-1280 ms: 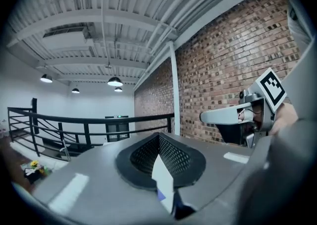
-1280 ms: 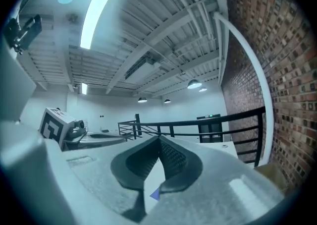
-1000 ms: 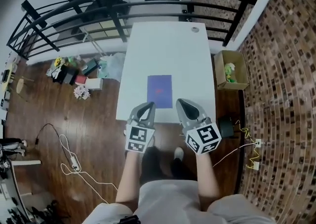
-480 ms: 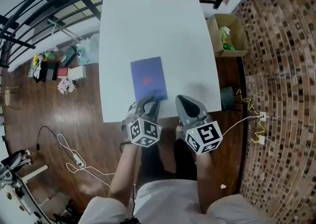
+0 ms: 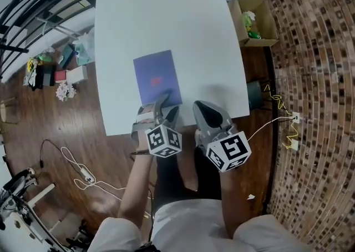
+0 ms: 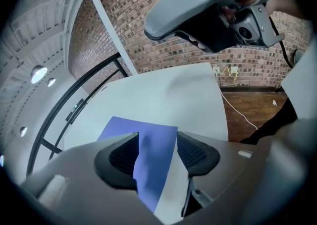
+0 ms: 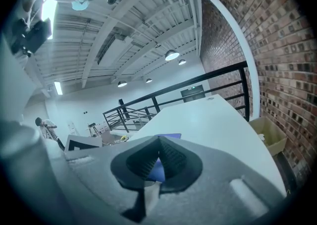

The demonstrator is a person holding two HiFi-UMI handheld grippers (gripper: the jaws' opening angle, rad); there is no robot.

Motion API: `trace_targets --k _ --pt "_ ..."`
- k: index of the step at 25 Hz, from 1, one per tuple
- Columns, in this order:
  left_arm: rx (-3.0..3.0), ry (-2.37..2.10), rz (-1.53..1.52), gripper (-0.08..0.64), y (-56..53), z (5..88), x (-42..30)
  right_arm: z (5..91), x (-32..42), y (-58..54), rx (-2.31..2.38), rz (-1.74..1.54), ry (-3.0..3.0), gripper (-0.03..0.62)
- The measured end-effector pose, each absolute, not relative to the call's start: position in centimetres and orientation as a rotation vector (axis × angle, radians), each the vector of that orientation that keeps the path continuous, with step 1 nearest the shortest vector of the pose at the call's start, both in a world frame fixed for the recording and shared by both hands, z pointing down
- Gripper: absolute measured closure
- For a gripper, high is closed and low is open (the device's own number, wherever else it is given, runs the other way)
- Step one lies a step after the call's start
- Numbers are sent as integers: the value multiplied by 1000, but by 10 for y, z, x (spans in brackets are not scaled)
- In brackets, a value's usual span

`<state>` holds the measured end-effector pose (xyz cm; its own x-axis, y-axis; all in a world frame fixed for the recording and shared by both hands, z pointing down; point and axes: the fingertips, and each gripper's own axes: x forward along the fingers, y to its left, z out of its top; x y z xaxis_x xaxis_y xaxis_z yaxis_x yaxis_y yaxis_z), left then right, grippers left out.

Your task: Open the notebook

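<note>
Your left gripper [image 5: 166, 106] hangs at the near edge of the closed blue notebook [image 5: 157, 77], which lies flat on the white table [image 5: 166, 18]. Its jaws have just been opening and stand spread, pinching nothing. Your right gripper [image 5: 201, 107] has its jaws pressed together, empty

Head view steeply down; gripper views low along jaws (all share notebook [image 5: 157, 77]).

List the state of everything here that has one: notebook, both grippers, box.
Notebook: closed, lying flat on the table.
Left gripper: open; its jaws have just been opening, the notebook's near edge shows through the gap, not gripped.
Right gripper: shut, nothing held.
Cardboard box: open at the top, on the floor beside the table.
</note>
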<state>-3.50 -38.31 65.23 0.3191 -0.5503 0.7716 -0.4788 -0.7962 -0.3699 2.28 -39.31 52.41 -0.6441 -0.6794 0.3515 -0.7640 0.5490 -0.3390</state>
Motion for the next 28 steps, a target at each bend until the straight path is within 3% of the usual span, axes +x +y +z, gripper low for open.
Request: trace_targets --k 15,28 --pt "-2381 949 -1514 327 -383 662 -29 526 30 -389 1258 734 -2600 606" --pt "-2361 1066 -1425 453 -386 647 -31 527 29 -382 1242 735 -2604 605"
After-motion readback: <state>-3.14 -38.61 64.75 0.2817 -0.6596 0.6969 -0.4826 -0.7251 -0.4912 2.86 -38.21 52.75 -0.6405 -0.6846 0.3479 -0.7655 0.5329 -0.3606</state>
